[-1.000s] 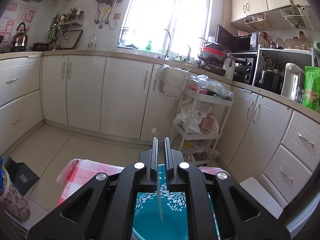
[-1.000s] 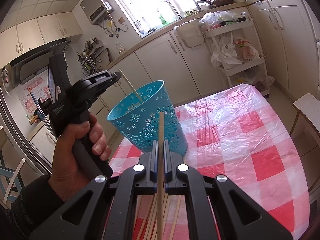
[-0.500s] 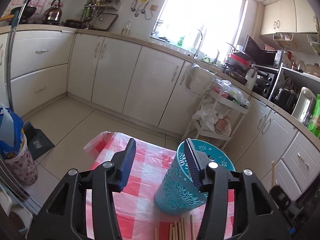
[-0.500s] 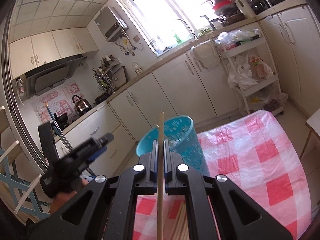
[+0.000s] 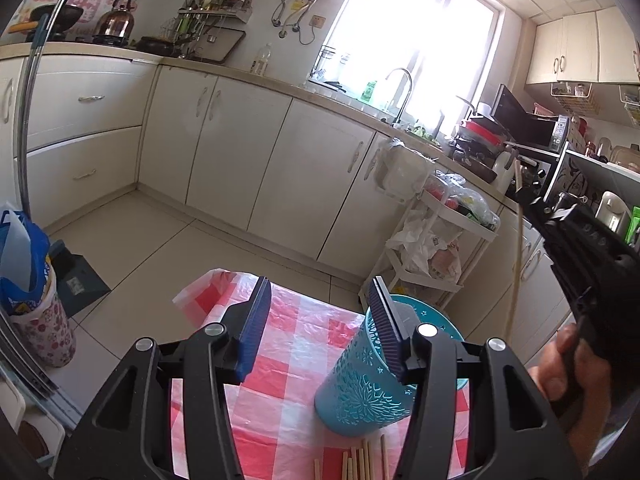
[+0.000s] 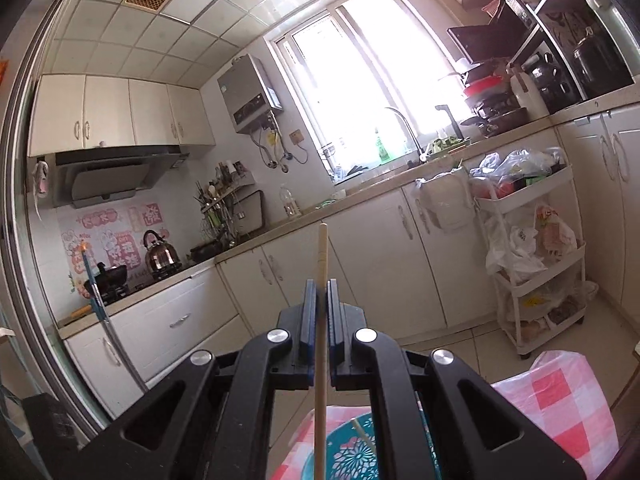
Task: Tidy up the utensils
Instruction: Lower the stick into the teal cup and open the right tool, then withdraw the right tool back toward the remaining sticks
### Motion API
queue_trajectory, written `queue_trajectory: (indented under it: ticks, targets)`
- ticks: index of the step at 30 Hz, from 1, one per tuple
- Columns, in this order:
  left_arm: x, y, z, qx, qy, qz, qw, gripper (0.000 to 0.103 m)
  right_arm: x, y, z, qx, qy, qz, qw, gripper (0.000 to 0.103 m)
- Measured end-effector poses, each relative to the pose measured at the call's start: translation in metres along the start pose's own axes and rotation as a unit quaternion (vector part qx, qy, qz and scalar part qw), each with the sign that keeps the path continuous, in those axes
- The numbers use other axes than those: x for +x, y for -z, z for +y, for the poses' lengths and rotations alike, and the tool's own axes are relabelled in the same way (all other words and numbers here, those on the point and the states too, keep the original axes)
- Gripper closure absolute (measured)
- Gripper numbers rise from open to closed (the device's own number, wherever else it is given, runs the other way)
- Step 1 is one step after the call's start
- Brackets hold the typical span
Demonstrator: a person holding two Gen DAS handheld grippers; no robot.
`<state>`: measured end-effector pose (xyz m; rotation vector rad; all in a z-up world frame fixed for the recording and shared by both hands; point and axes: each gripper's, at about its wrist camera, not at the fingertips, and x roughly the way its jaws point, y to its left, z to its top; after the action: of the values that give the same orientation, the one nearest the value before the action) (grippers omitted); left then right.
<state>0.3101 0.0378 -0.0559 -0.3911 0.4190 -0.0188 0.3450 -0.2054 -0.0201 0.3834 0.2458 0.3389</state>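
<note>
Right wrist view: we clench our right gripper (image 6: 320, 292) on a chopstick (image 6: 321, 332) held upright above the blue cup (image 5: 360, 384); our left gripper (image 5: 320, 320) gapes empty beside the cup. We risk the chopstick's tip catching the rim, toppling the cup

Your right gripper (image 6: 321, 292) pinches one chopstick (image 6: 321, 320).
It points to 12 o'clock; the teal holder (image 6: 356, 456) sits at 6 o'clock.
</note>
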Motion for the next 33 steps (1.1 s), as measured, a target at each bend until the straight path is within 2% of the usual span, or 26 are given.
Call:
queue_trajectory:
  ticks: [6, 11, 13, 14, 22, 28, 33]
  targets:
    - [0.003, -0.002, 0.002, -0.004, 0.003, 0.005, 1.0000, 0.055, 0.023, 0.026, -0.008, -0.038, 0.031, 0.030, 0.998, 0.097]
    - [0.003, -0.001, 0.000, -0.003, 0.005, 0.008, 1.0000, 0.055, 0.028, 0.043, -0.015, -0.045, 0.032, 0.061, 0.997, 0.097]
    - [0.004, 0.000, -0.001, -0.002, 0.006, 0.010, 0.9999, 0.054, 0.027, 0.048, -0.016, -0.046, 0.030, 0.075, 0.996, 0.090]
    - [0.004, 0.000, -0.001, 0.000, 0.006, 0.010, 0.9999, 0.054, 0.023, 0.048, -0.016, -0.045, 0.029, 0.076, 0.996, 0.078]
    - [0.005, 0.005, -0.001, 0.014, -0.009, 0.020, 0.9996, 0.051, -0.055, 0.048, -0.026, -0.028, 0.032, 0.085, 0.995, 0.077]
    - [-0.007, 0.012, -0.014, 0.056, -0.033, 0.015, 0.9977, 0.049, -0.113, 0.079, -0.034, -0.021, 0.060, 0.132, 0.989, 0.077]
    - [-0.024, 0.029, -0.025, 0.091, -0.045, 0.023, 0.9946, 0.047, -0.138, 0.104, -0.036, -0.015, 0.079, 0.158, 0.984, 0.076]
